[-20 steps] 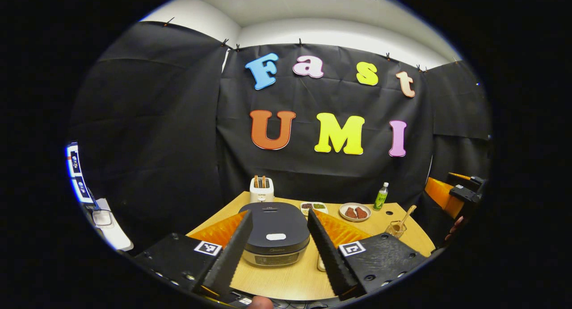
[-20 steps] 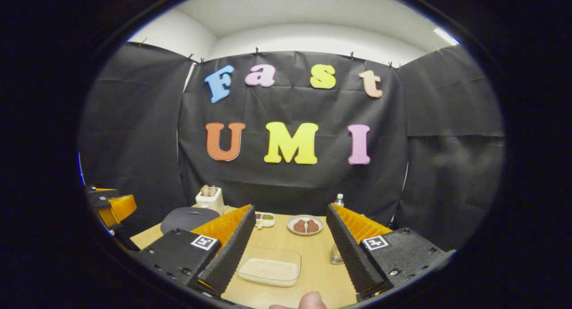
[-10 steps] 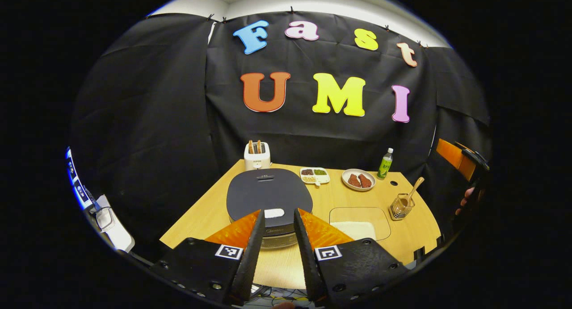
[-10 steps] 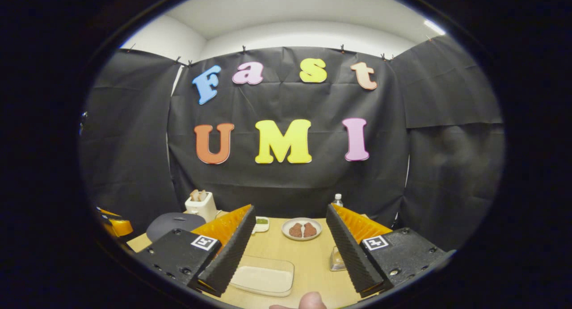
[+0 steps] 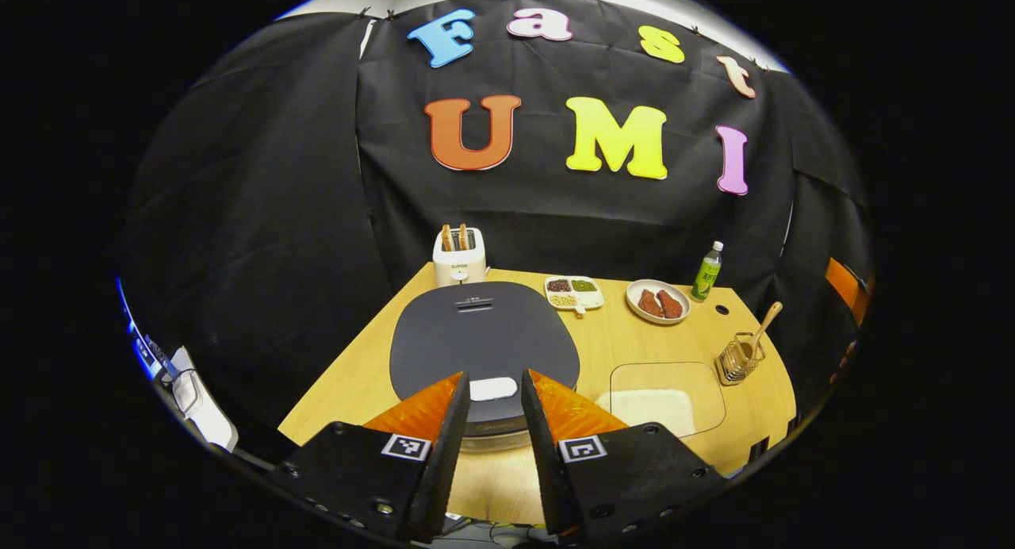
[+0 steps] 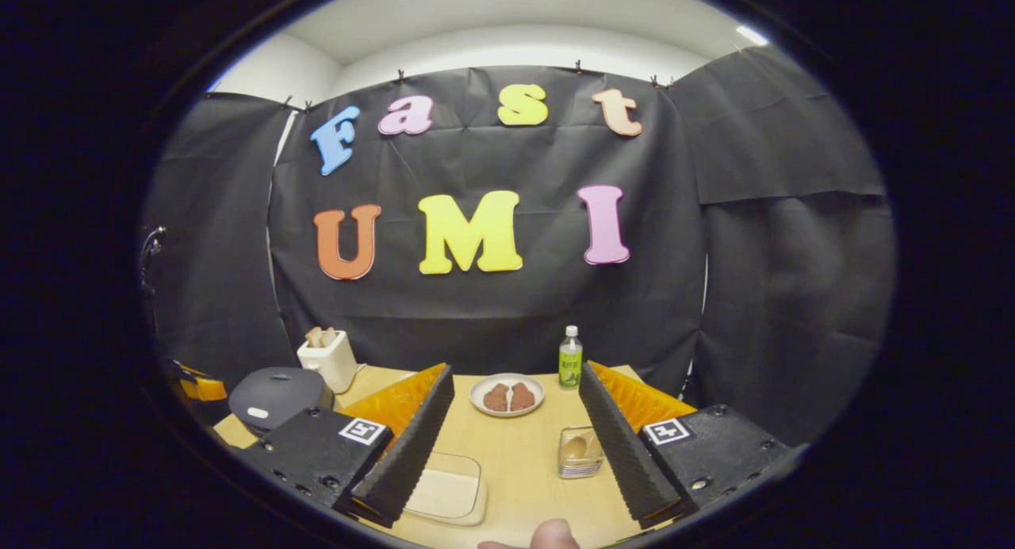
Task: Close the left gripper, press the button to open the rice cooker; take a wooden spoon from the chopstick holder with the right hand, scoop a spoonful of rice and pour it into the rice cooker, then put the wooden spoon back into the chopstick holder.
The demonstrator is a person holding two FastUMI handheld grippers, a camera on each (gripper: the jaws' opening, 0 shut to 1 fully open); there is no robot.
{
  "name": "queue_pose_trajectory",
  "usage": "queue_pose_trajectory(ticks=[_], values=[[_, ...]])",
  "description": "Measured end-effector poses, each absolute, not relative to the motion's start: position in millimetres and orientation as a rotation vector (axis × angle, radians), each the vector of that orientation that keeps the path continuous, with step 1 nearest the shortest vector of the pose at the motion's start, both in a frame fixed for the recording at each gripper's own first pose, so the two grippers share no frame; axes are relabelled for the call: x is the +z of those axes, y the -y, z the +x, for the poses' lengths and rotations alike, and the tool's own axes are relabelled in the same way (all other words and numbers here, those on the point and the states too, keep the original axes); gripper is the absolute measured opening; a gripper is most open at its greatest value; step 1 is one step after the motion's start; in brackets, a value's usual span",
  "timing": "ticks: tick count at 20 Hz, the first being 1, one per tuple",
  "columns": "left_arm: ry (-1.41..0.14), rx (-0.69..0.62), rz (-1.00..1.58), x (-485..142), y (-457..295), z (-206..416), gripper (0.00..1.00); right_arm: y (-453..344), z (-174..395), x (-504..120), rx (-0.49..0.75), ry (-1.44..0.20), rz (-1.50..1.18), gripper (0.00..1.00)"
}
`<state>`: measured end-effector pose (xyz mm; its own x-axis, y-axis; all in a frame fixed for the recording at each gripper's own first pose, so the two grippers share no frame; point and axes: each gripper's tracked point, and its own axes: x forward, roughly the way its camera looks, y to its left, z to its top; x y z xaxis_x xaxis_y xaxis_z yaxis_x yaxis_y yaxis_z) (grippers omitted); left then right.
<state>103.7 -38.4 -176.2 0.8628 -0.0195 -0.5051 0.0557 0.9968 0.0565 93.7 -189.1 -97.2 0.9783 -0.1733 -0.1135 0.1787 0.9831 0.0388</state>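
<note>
In the left gripper view the left gripper stands at the bottom centre, its fingers narrowed but not touching, with the white button of the closed rice cooker between the tips. The wooden spoon leans in the chopstick holder at the right. In the right gripper view the right gripper is spread wide above the table, with nothing between its fingers.
</note>
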Motion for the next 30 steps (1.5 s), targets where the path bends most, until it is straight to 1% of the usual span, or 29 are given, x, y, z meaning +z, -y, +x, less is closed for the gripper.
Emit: queue_pose_trajectory(ticks=[1, 2, 3, 4, 5, 6, 7, 8, 9, 10, 11, 12, 13, 14, 19, 23, 25, 26, 27, 28, 29, 30], values=[[-0.526, -0.001, 0.073, -175.1, 28.7, 109.1, 0.45, 195.9, 92.5, -98.1, -0.188, -0.111, 0.059, 1.0], [-0.54, -0.003, 0.061, -179.7, 28.5, 117.1, 0.05, 202.5, 92.3, -98.8, -0.198, -0.112, 0.066, 1.0], [-0.558, -0.02, 0.036, -184.3, 30.5, 120.4, 0.04, 208.4, 91.7, -99.9, -0.206, -0.112, 0.07, 1.0], [-0.579, -0.042, 0.006, -188.7, 36.0, 122.4, 0.0, 213.6, 90.4, -99.3, -0.214, -0.107, 0.075, 1.0], [-0.597, -0.054, -0.001, -191.4, 38.4, 125.9, 0.0, 220.2, 89.7, -99.5, -0.223, -0.103, 0.077, 0.96], [-0.608, -0.045, 0.014, -195.7, 35.1, 129.4, 0.0, 226.5, 88.5, -99.6, -0.236, -0.099, 0.079, 0.96], [-0.618, -0.036, 0.018, -198.3, 31.1, 134.0, 0.0, 233.5, 87.3, -100.6, -0.248, -0.095, 0.083, 1.0], [-0.642, -0.042, 0.005, -201.6, 34.2, 136.7, 0.0, 239.8, 86.1, -102.0, -0.259, -0.094, 0.089, 1.0], [-0.669, -0.055, -0.004, -206.4, 39.8, 137.4, 0.0, 245.4, 85.1, -104.9, -0.27, -0.097, 0.092, 0.96], [-0.7, -0.059, 0.003, -212.7, 41.7, 137.5, 0.0, 250.2, 84.7, -107.1, -0.279, -0.101, 0.096, 0.96], [-0.736, -0.058, 0.011, -221.9, 41.6, 136.4, 0.0, 254.1, 85.4, -110.1, -0.283, -0.106, 0.102, 1.0], [-0.764, -0.052, 0.012, -227.1, 40.4, 136.7, 0.0, 256.9, 84.9, -112.8, -0.286, -0.11, 0.11, 1.0], [-0.787, -0.049, 0.001, -230.1, 40.3, 137.8, 0.09, 259.5, 84.9, -115.8, -0.288, -0.115, 0.118, 1.0], [-0.81, -0.043, -0.012, -233.2, 40.5, 137.5, 0.0, 261.6, 85.2, -117.6, -0.289, -0.118, 0.125, 1.0], [-0.839, -0.019, -0.047, -243.8, 38.1, 141.6, 0.0, 267.1, 87.7, -116.6, -0.282, -0.117, 0.115, 1.0], [-0.858, -0.026, -0.058, -251.5, 41.3, 138.7, 0.0, 271.7, 84.7, -124.5, -0.292, -0.145, 0.106, 1.0], [-0.879, 0.005, -0.058, -261.8, 40.4, 131.0, 0.0, 268.8, 83.9, -131.8, -0.287, -0.167, 0.102, 1.0], [-0.856, 0.022, -0.051, -257.5, 40.6, 132.2, 0.0, 265.8, 83.2, -136.0, -0.279, -0.182, 0.094, 1.0], [-0.892, 0.025, -0.038, -262.1, 40.7, 131.9, 0.01, 262.0, 83.3, -140.0, -0.27, -0.196, 0.086, 1.0], [-0.893, 0.026, -0.047, -262.8, 41.6, 130.6, 0.0, 258.9, 82.7, -140.1, -0.262, -0.201, 0.082, 1.0], [-0.881, 0.022, -0.071, -262.4, 42.4, 130.5, 0.0, 256.2, 82.7, -138.4, -0.254, -0.198, 0.082, 0.97], [-0.881, 0.017, -0.101, -261.3, 42.5, 129.1, 0.0, 253.4, 83.9, -135.9, -0.247, -0.194, 0.083, 0.97]])
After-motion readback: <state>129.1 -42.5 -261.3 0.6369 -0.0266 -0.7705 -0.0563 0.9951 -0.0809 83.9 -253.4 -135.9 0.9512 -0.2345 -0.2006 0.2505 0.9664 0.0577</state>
